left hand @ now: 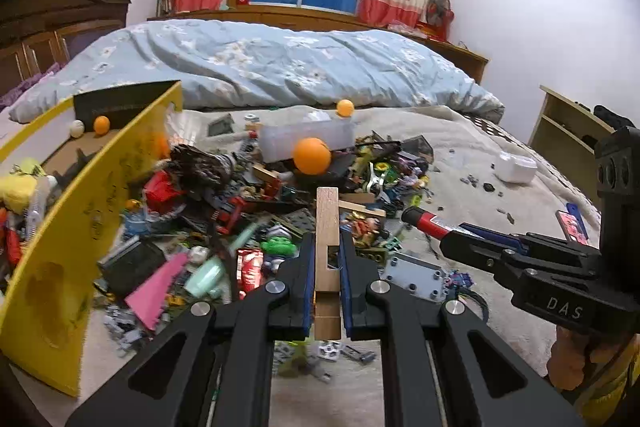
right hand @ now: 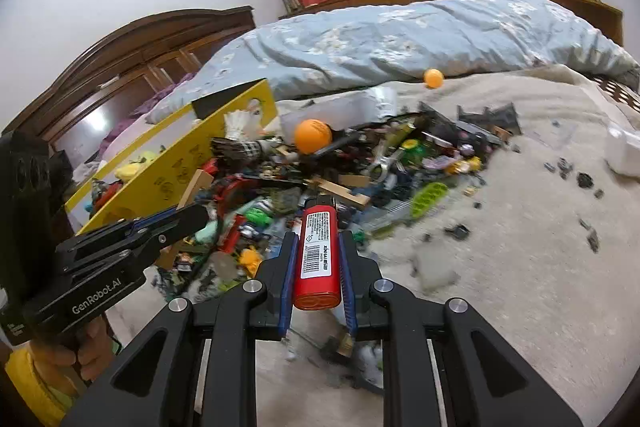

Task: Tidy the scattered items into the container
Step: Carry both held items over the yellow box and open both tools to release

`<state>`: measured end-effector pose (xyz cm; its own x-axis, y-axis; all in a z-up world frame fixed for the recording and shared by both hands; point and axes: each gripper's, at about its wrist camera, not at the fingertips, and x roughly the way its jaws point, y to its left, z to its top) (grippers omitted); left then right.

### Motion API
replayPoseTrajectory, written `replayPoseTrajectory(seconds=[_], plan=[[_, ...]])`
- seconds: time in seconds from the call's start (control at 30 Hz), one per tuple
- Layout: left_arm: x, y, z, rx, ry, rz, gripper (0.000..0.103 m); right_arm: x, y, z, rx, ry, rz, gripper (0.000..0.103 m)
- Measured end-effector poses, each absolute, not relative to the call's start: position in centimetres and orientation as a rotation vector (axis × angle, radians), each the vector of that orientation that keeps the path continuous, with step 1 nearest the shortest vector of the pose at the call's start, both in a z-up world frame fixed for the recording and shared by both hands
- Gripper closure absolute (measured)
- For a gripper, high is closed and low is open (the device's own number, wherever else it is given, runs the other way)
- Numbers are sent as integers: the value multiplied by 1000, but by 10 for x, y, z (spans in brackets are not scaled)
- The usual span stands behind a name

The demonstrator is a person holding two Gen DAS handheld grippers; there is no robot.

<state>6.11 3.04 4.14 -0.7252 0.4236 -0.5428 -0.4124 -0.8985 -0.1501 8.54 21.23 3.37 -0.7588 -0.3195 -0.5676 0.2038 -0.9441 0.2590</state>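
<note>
A bedroom with white walls and a barred window holds a bed spread with a nubby beige blanket [right hand: 520,247], and on it sprawls a heap of small toys and plastic bricks [left hand: 256,211], with a few stray bits scattered well apart to the side. The left claw [left hand: 327,259] is closed on a pale, square-edged wooden block [left hand: 327,227] that has a notch cut in one side, and the right claw [right hand: 317,255] is clamped on a glossy red plastic cylinder [right hand: 317,251] with a printed barcode label and a black tip. The container, a yellow cardboard box [left hand: 72,235] with open flaps, stands at the left edge of the heap and already holds soft toys and two balls. Both loads appear ready to be carried over to it. The smooth round cylinder could roll or slide out from between the flat pads if the grip slackens, while the notched block, gripped only low on its length, might pivot and drop short. The thin flap nearest the claws leans outward over the pile and could fold or catch an incoming claw. A matte orange ping-pong ball [left hand: 312,155] perches on top of the heap against a clear plastic tub [left hand: 308,137], and any nudge of the pile would likely send it rolling off the bed.
</note>
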Motion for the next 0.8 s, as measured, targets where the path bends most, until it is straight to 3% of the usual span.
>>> replayPoseTrajectory(seconds=[0.8], plan=[[57,-88,92,-742,-10,2935,93,49,89,68,828,-86,-2465,83]])
